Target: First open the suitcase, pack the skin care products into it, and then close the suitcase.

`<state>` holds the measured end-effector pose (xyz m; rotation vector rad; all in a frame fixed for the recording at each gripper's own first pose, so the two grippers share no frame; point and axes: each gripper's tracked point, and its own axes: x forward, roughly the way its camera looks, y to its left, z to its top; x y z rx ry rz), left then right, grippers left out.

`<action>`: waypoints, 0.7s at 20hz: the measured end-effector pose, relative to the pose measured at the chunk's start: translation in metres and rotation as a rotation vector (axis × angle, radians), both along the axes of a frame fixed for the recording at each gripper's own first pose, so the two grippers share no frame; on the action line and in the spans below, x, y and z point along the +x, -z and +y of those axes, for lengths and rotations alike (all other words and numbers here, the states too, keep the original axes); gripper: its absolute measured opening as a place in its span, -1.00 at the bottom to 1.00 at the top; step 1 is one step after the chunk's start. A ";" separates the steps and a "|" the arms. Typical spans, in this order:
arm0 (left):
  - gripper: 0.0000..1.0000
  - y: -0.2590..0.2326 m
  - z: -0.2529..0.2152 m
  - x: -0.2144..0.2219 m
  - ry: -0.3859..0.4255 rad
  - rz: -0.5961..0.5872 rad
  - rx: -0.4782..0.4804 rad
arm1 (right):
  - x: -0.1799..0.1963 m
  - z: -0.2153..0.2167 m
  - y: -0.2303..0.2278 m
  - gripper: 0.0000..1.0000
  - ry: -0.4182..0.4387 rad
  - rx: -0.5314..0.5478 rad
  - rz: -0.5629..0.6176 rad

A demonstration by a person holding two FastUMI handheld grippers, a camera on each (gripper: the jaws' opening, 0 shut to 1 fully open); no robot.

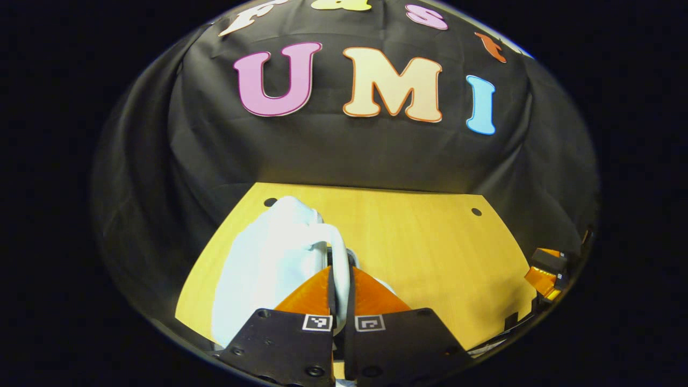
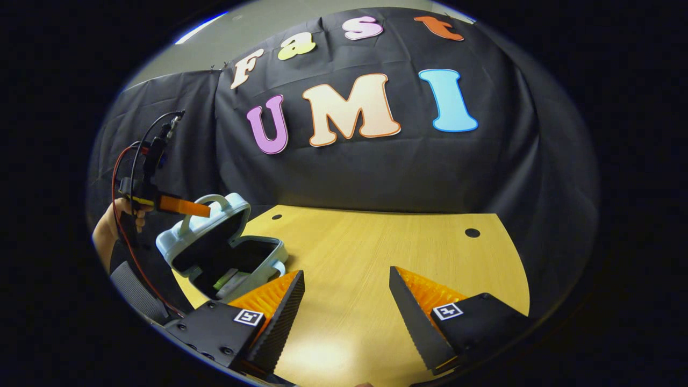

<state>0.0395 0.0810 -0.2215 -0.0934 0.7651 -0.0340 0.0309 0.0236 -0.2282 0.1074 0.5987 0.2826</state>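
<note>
Hiding suitcase (image 1: pixel 269 258) lid: left gripper (image 1: pixel 341 290)

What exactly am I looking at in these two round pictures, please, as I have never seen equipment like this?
There is no robot here: a person holds a pair of hand-held tongs in each hand, and a fisheye camera rides on each pair, looking along its orange fingers.

The left gripper view looks over the left tongs, which are closed on the handle of the lid of a small pale-blue suitcase. The right gripper view looks over the right tongs, open and holding nothing. Farther off it shows the person's hand with the left tongs holding the lid half open. Inside the suitcase lie a few small items, seemingly skin care products. All stands on a wooden table.
</note>
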 end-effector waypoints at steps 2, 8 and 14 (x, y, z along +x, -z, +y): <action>-0.97 0.012 -0.009 -0.003 0.016 0.015 0.011 | 0.002 -0.006 -0.004 0.96 0.004 0.001 -0.009; -0.57 0.018 -0.049 -0.009 0.024 -0.033 -0.026 | 0.002 -0.018 -0.015 0.96 -0.009 -0.009 -0.053; 0.34 -0.032 -0.061 0.000 -0.087 -0.252 0.043 | 0.019 -0.037 -0.076 0.96 0.035 -0.010 -0.237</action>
